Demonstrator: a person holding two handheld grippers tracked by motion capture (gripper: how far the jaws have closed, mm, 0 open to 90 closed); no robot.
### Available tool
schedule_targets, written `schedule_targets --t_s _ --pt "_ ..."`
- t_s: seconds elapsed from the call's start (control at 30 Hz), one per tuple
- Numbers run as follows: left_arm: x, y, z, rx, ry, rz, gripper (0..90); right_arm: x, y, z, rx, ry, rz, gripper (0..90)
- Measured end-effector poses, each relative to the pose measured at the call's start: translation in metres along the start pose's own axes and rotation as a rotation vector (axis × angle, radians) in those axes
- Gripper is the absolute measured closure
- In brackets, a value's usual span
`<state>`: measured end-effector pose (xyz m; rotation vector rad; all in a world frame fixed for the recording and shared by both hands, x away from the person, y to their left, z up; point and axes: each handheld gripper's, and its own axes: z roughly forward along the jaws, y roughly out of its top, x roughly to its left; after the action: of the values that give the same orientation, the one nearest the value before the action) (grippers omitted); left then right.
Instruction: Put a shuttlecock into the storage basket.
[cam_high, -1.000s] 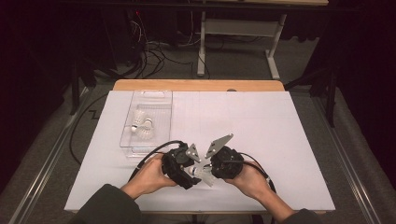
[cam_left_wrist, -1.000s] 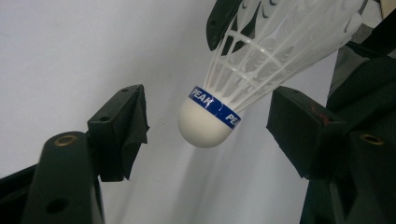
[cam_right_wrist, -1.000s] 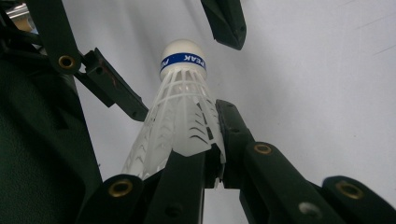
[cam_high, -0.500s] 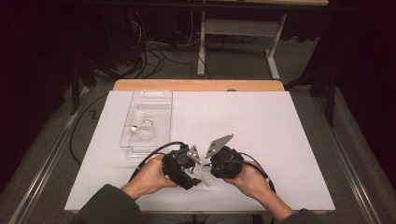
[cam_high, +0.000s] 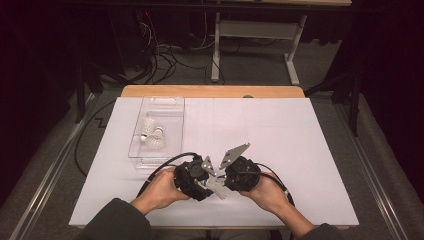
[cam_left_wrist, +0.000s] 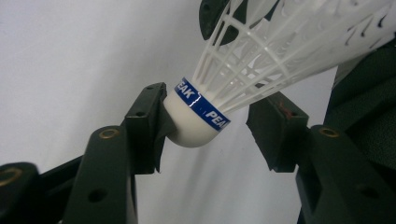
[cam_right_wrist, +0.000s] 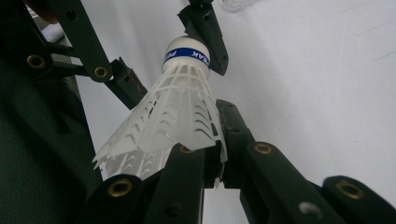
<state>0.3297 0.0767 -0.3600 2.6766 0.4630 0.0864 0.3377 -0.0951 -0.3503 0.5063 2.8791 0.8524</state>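
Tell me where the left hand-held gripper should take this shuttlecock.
Grip the shuttlecock on its rounded cork head, just below the blue band, pads squeezing from both sides. The right hand-held gripper clamps the flimsy skirt, so the firm head points between the closing left hand-held gripper jaws.

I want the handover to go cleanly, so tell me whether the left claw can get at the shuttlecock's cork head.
Probably yes. The cork head already sits between the left claw's jaws, which have just been closing: one pad touches it, the other is still apart. The right claw holds only the skirt, leaving the head free.
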Motion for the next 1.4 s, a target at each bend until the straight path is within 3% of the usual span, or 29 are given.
schedule_targets --t_s 0.27,0.5,0.87,1.4 --pt "0.001 -0.002 -0.003 -0.011 0.003 0.001 61.6 -0.003 -0.002 -0.001 -0.011 -0.002 0.019 87.7" --pt "0.000 -0.001 -0.003 0.007 0.010 0.010 62.4 -0.003 -0.002 0.000 -0.012 -0.006 0.020 85.0" --pt "0.001 -0.002 -0.005 0.029 0.027 0.012 62.6 -0.007 -0.005 -0.003 -0.027 -0.037 0.042 71.4" --pt "0.010 -0.010 -0.015 0.041 0.054 -0.068 62.6 -0.018 -0.032 -0.026 -0.143 -0.104 0.118 54.8"
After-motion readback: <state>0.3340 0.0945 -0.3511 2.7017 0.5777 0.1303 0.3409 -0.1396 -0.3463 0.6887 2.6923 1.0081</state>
